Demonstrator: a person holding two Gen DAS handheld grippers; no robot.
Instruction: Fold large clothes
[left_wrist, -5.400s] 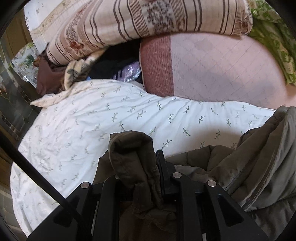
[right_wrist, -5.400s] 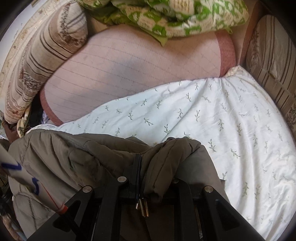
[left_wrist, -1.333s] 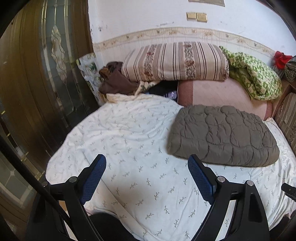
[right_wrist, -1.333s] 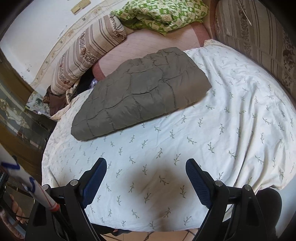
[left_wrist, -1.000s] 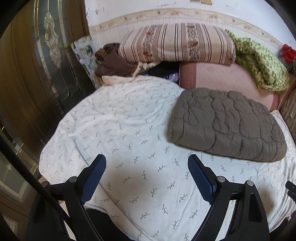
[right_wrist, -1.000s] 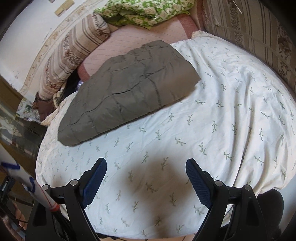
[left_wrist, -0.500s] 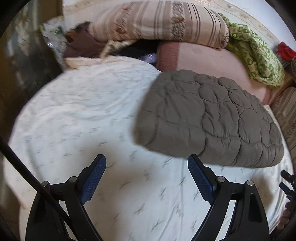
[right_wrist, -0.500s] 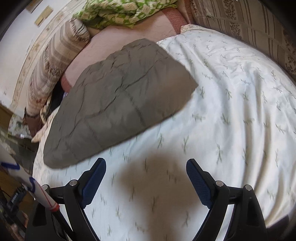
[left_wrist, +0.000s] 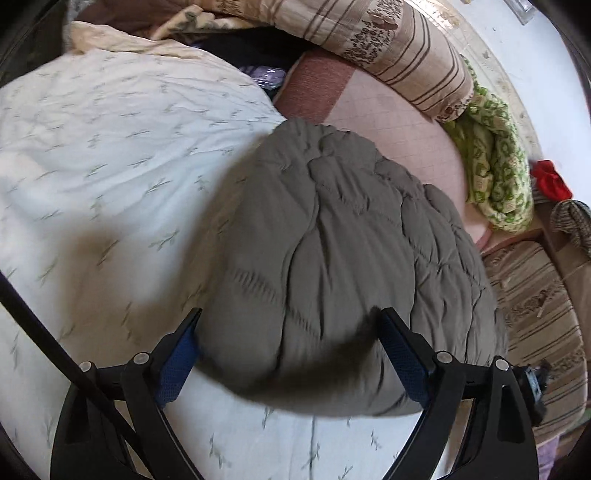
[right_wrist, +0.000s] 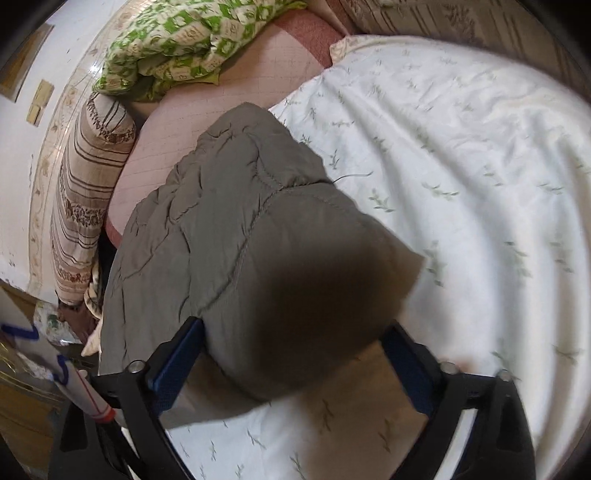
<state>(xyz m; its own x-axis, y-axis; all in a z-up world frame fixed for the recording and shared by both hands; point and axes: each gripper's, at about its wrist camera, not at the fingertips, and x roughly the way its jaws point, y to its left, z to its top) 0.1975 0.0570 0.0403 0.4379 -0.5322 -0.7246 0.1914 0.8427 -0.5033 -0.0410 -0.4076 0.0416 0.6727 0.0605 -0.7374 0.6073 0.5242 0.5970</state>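
**Both grippers spread wide over the folded jacket**

Left gripper (left_wrist: 291, 354): jaws spread wide, nothing held. The blue pads (left_wrist: 177, 363) frame the near left end of the folded jacket (left_wrist: 332, 258). Whether the pads touch the fabric cannot be told; this part of the view is blurred by motion.

Right gripper (right_wrist: 291, 358): jaws likewise spread wide, nothing held. Its blue pads (right_wrist: 175, 360) frame the near right corner of the jacket (right_wrist: 240, 236). A dark shadow covers that corner, so the fabric edge there is hard to make out, and contact cannot be confirmed.

Jacket: grey-olive, quilted, folded into a thick rectangular pad. It lies flat on the white bedspread (left_wrist: 110, 166) with a small leaf print. Its far edge overlaps a pink blanket (left_wrist: 399, 129). Sleeves, collar and fastenings are hidden inside the fold.

Surroundings: a striped bolster (left_wrist: 388, 48) lies along the far side of the bed against a white wall (right_wrist: 18, 177). A green-patterned quilt (left_wrist: 495, 158) is bunched beside it. A striped cushion (left_wrist: 535, 314) borders the bed on the right; the frame edge cuts it off. A red item (left_wrist: 550, 181) near the wall is too small to identify.
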